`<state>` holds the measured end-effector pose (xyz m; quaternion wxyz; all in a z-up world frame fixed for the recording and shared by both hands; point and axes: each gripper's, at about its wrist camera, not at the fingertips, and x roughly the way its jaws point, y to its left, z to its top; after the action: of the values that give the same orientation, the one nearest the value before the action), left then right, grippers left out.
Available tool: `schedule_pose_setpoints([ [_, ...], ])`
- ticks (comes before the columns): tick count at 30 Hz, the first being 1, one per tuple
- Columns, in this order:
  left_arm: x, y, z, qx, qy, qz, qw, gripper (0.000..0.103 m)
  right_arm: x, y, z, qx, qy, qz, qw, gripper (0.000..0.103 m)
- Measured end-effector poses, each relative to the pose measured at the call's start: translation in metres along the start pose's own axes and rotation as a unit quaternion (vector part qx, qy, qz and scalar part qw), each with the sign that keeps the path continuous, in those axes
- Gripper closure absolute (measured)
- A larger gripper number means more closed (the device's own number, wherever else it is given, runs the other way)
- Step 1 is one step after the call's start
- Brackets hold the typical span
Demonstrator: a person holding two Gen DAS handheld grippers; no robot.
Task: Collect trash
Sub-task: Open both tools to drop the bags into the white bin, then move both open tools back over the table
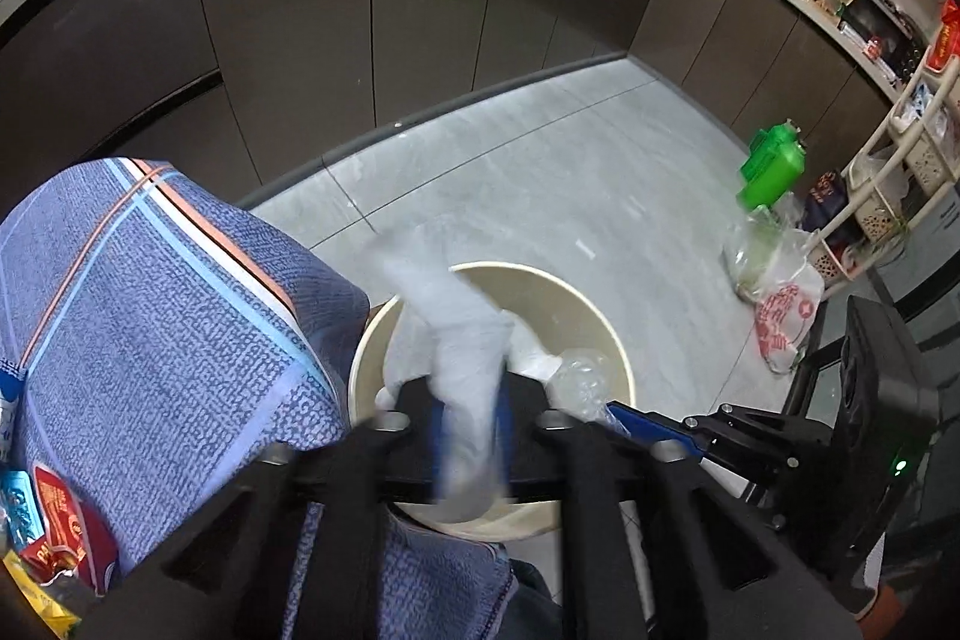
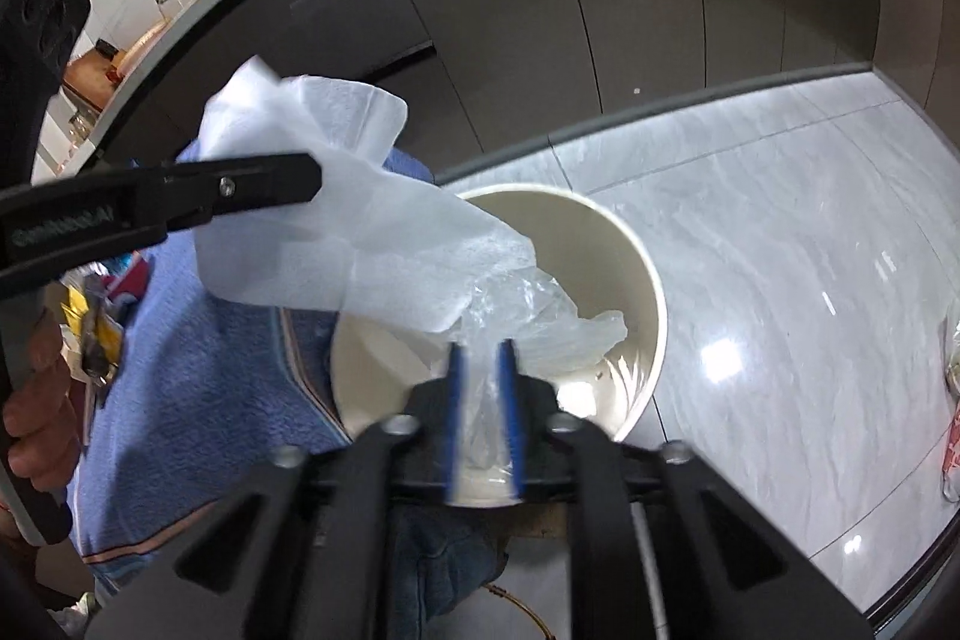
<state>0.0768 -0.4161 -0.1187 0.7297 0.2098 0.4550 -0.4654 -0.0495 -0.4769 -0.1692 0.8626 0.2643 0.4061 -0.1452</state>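
A round beige trash bin [image 1: 606, 322] [image 2: 651, 292] stands on the floor below both grippers. My left gripper [image 1: 471, 400] is shut on a white paper tissue [image 1: 462, 334], which hangs over the bin's rim; in the right wrist view the tissue [image 2: 360, 244] spreads wide from the left gripper's fingers [image 2: 276, 181]. My right gripper [image 2: 483, 358] is shut on a crumpled clear plastic wrapper [image 2: 540, 316] held over the bin's mouth. The wrapper [image 1: 579, 379] and the right gripper's blue finger [image 1: 645, 427] also show in the left wrist view.
A table under a blue checked cloth [image 1: 156, 316] [image 2: 198, 370] stands left of the bin, with snack wrappers [image 1: 57, 538] on it. Dark cabinets [image 1: 420, 10] run behind. A green jug [image 1: 771, 160], plastic bags [image 1: 780, 304] and a cream rack [image 1: 900, 172] stand on the grey floor at right.
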Motion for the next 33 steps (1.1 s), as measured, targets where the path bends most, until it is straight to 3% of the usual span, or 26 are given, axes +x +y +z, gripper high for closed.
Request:
schedule_pose_setpoints([
  [1,0.001,0.002,0.001,-0.004,-0.004,0.004,1.0000,0.046,0.001,0.000,0.000,-0.002,0.001,-0.002,1.000,0.058],
  [2,-0.001,0.003,0.000,-0.007,-0.010,0.007,0.9999,0.040,0.001,0.001,-0.001,-0.007,-0.002,-0.005,1.000,0.053],
  [10,-0.030,0.019,0.004,-0.042,-0.058,0.032,0.9969,0.009,-0.016,0.010,0.000,-0.046,-0.027,-0.034,0.998,0.030],
  [11,-0.036,0.020,0.003,-0.047,-0.065,0.038,0.9960,0.009,-0.021,0.011,0.002,-0.048,-0.034,-0.037,0.998,0.027],
  [13,-0.046,0.023,0.003,-0.058,-0.074,0.045,0.9945,0.009,-0.028,0.010,0.002,-0.050,-0.047,-0.040,0.997,0.008],
  [14,-0.053,0.026,0.003,-0.067,-0.078,0.045,0.9937,0.008,-0.032,0.010,0.002,-0.052,-0.054,-0.040,0.996,0.004],
  [23,-0.130,0.043,-0.024,-0.108,-0.120,0.069,0.9846,0.008,-0.061,0.058,0.010,-0.087,-0.084,-0.002,0.993,0.003],
  [28,-0.180,0.062,-0.059,-0.151,-0.133,0.102,0.9741,0.008,-0.073,0.099,0.013,-0.119,-0.092,0.033,0.988,0.003],
  [33,-0.224,0.096,-0.112,-0.205,-0.138,0.141,0.9585,0.008,-0.083,0.148,0.009,-0.164,-0.093,0.071,0.979,0.003],
])
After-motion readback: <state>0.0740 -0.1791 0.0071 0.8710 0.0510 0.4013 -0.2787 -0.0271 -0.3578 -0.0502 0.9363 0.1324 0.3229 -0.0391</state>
